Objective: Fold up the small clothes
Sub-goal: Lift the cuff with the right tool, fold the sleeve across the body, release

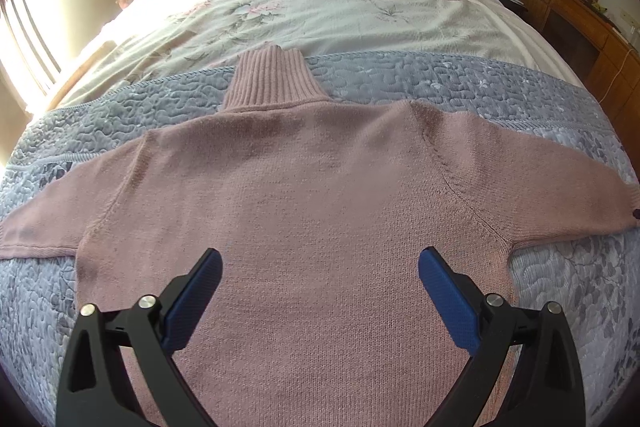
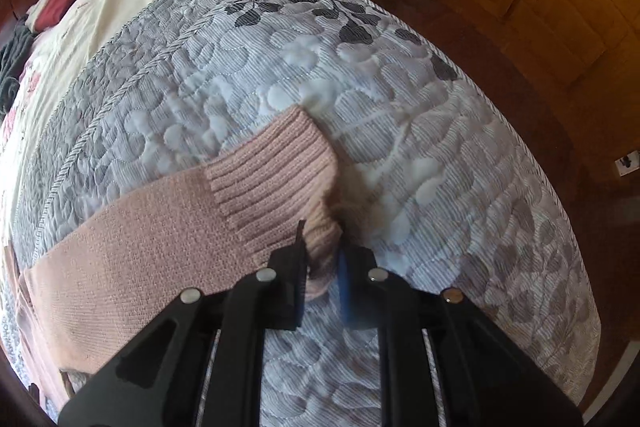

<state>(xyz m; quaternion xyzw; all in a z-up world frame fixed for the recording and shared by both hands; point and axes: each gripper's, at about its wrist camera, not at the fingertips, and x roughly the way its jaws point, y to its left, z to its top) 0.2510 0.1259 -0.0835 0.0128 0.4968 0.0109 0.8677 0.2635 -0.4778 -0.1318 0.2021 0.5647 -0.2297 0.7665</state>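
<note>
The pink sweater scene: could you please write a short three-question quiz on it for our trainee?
1. True or false: the left gripper grips the sweater.
2. What part does the right gripper pinch? A collar, B cuff, C hem.
3. What does the sweater lie on?

Key: 1 false, its jaws stand open above the sweater. 2 B. 3 the grey quilt on the bed.

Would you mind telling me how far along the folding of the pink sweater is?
Done: the pink knitted turtleneck sweater lies spread flat on the grey quilted cover, sleeves out. In hand: the right gripper is shut on the ribbed sleeve cuff; the left gripper hovers open. Left: every fold.
</note>
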